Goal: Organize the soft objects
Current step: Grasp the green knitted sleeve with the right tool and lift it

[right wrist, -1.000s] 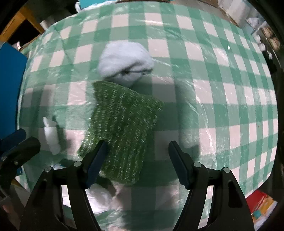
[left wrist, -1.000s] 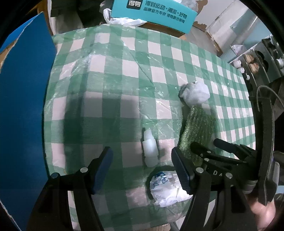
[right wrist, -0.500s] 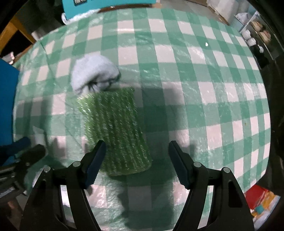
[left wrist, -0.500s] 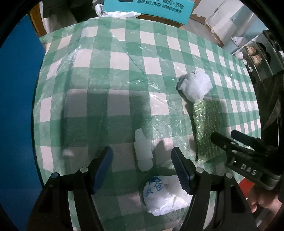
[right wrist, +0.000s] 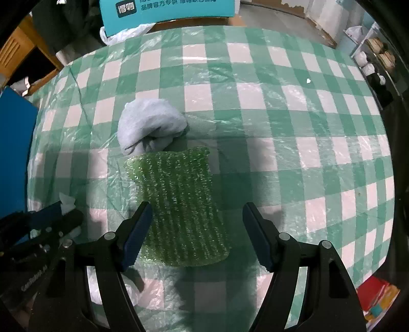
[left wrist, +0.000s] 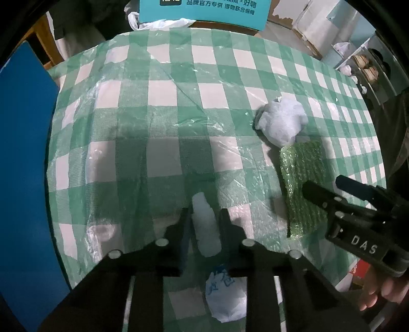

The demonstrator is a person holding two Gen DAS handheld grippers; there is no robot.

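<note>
A small white foam piece (left wrist: 205, 224) lies on the green-and-white checked tablecloth (left wrist: 163, 92). My left gripper (left wrist: 205, 229) points down at it; its jaws are closing and both pads touch its sides. In the right wrist view the same piece (right wrist: 67, 201) peeks out beside the left gripper (right wrist: 61, 217). A sparkly green scrubbing cloth (right wrist: 179, 204) lies flat under my right gripper (right wrist: 196, 212), which hangs open above it with nothing held. Just behind the green cloth sits a crumpled pale-blue cloth ball (right wrist: 150, 125). A white plastic bag with blue print (left wrist: 225, 298) lies under the left gripper's body.
A teal printed box (left wrist: 212, 10) stands past the table's far edge, and a blue board (left wrist: 23, 153) runs along the left side. Shelves (left wrist: 370, 69) stand at the far right. A red packet (right wrist: 373, 293) lies below the near right table edge.
The left jaws have come together from wide apart onto the white foam piece. The right gripper has drawn back a little over the green cloth and stays open.
</note>
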